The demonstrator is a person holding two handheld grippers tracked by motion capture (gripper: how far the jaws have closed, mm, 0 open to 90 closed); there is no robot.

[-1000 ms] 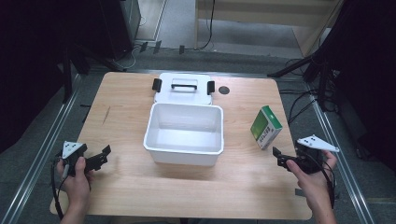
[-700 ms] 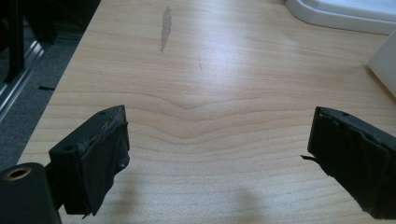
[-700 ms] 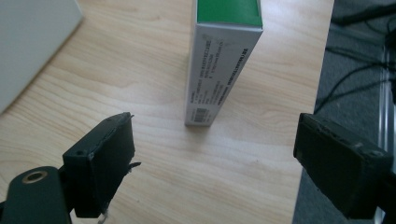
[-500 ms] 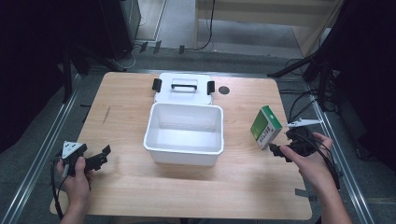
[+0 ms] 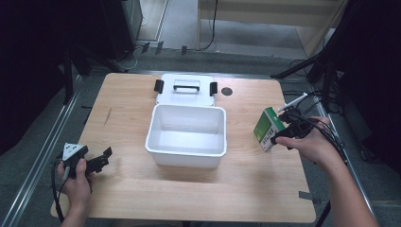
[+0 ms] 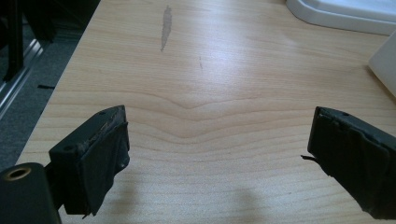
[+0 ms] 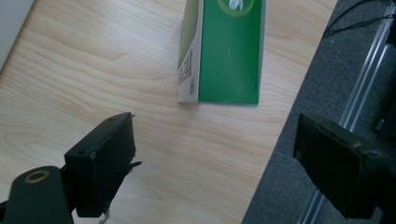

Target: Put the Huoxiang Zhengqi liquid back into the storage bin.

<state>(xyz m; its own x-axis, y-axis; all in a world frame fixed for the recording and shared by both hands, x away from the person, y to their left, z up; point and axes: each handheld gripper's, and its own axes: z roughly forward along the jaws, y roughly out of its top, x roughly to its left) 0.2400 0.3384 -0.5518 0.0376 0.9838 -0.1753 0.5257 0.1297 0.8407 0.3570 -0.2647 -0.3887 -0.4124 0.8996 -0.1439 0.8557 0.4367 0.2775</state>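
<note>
A green and white carton (image 5: 266, 127) (image 7: 224, 51) stands near the table's right edge. My right gripper (image 5: 280, 130) (image 7: 215, 163) is open just beside it, held by a hand from the right; the carton stands ahead of the jaws, not between them. A white open bin (image 5: 186, 135) sits mid-table with its lid (image 5: 185, 89) lying behind it. Near the front left corner my left gripper (image 5: 102, 158) (image 6: 217, 154) is held open over bare wood, jaws wide apart with nothing between them.
The wooden table (image 5: 132, 189) has a dark round hole (image 5: 227, 91) at the back right. Metal rails (image 5: 42, 146) run along both sides. Cables (image 5: 326, 104) and stands crowd the floor at the right. A corner of the bin (image 6: 385, 60) shows at the right in the left gripper view.
My right gripper has moved up and leftward from the table's right edge to the carton, and its hand has turned. The left gripper has stayed in place.
</note>
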